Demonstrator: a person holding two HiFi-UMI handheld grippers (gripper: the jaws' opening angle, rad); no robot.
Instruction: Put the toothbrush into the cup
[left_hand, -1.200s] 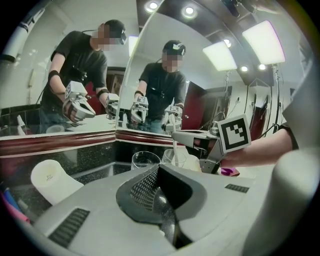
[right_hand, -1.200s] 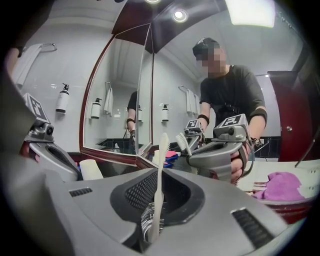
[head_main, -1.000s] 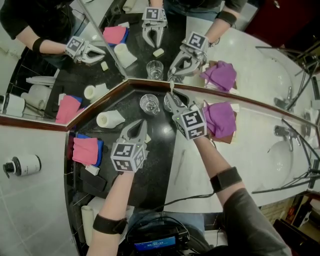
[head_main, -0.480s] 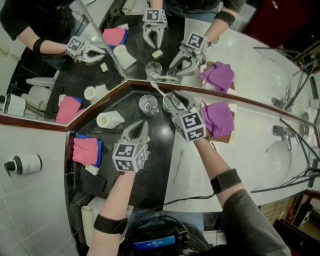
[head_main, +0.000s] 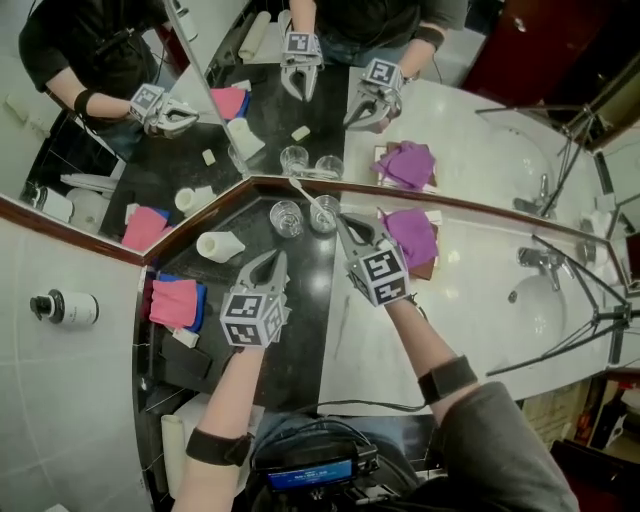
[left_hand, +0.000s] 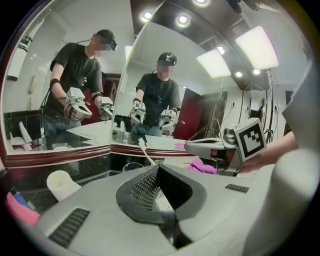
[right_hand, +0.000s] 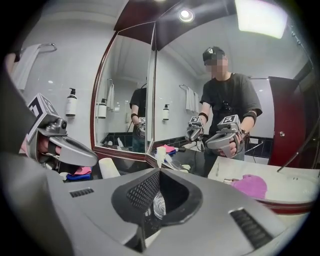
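Note:
A white toothbrush (head_main: 308, 197) stands slanted in the right one of two glass cups (head_main: 324, 214), its head leaning up and left towards the mirror. The second glass (head_main: 286, 218) beside it is empty. My right gripper (head_main: 342, 224) is just right of the cup; its jaws have just been closing and are shut with nothing between them. My left gripper (head_main: 275, 259) is shut and empty, a little in front of the glasses. In the left gripper view the toothbrush (left_hand: 146, 153) rises beyond the jaws. In the right gripper view the cup (right_hand: 158, 205) shows through the jaws.
A purple cloth (head_main: 413, 235) lies right of the cups. On the black counter are a white roll (head_main: 220, 245) and a pink cloth (head_main: 175, 302) at the left. Angled mirrors (head_main: 240, 120) stand right behind the cups. A sink with a tap (head_main: 533, 264) is at the right.
The right gripper held the toothbrush upright over the cup, opened and let it go, then drew back and shut. The brush now leans in the cup. Both grippers have risen slightly.

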